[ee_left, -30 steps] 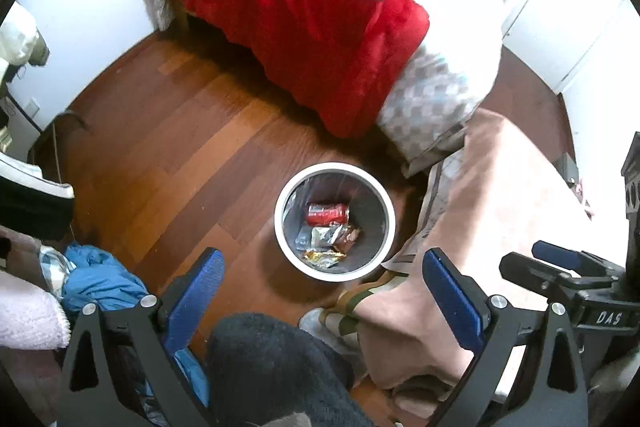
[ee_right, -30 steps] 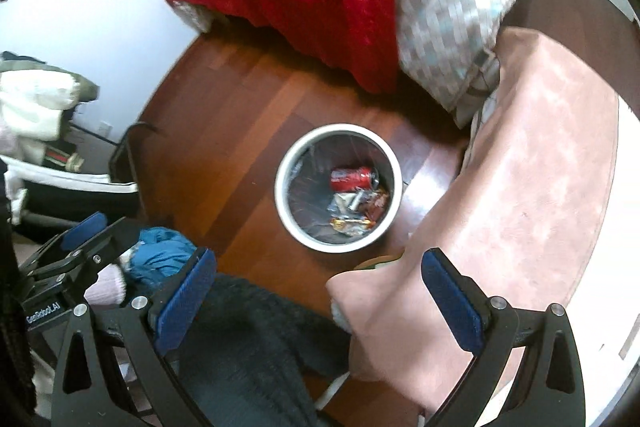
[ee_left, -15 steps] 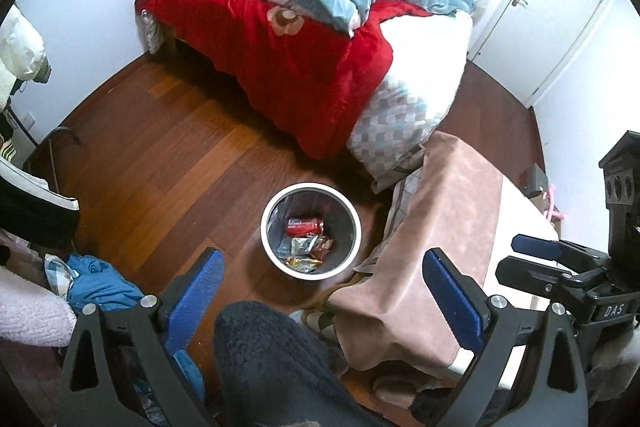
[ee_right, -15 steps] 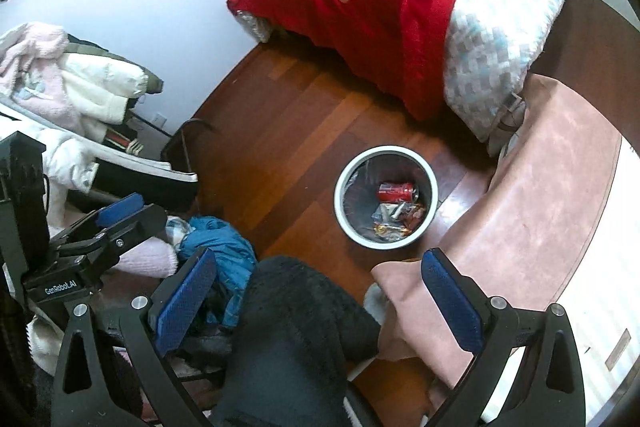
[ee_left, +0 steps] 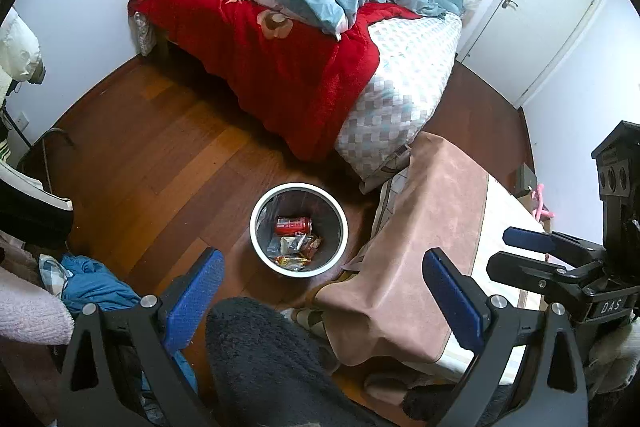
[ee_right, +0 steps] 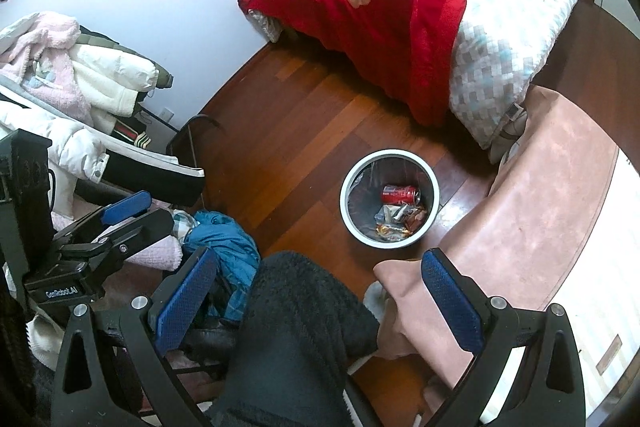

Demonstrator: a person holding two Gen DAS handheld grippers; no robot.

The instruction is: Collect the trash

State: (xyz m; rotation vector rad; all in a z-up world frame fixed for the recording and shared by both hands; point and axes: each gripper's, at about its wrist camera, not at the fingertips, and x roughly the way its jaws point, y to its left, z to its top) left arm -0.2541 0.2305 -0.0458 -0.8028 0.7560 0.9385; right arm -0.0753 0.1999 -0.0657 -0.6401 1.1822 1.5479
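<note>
Both grippers are hanging high over the bedroom floor, jaws spread wide apart and holding nothing. The left gripper (ee_left: 324, 291) is looking down on the white trash bin (ee_left: 298, 229), which is standing on the wooden floor (ee_left: 160, 163) at about 12 o'clock from its jaws. The red can (ee_left: 293, 225) is lying on its side inside the bin, with crumpled wrappers (ee_left: 298, 247) just below it at 6 o'clock. The right gripper (ee_right: 316, 301) is seeing the same trash bin (ee_right: 390, 199) at roughly 1 o'clock, the red can (ee_right: 401, 193) and wrappers (ee_right: 394, 221) resting inside. The bed (ee_left: 304, 67) with red blanket is sitting at 12 o'clock beyond the bin. The pink-clothed counter (ee_left: 424, 251) is lying at 3 o'clock, just beside the bin.
</note>
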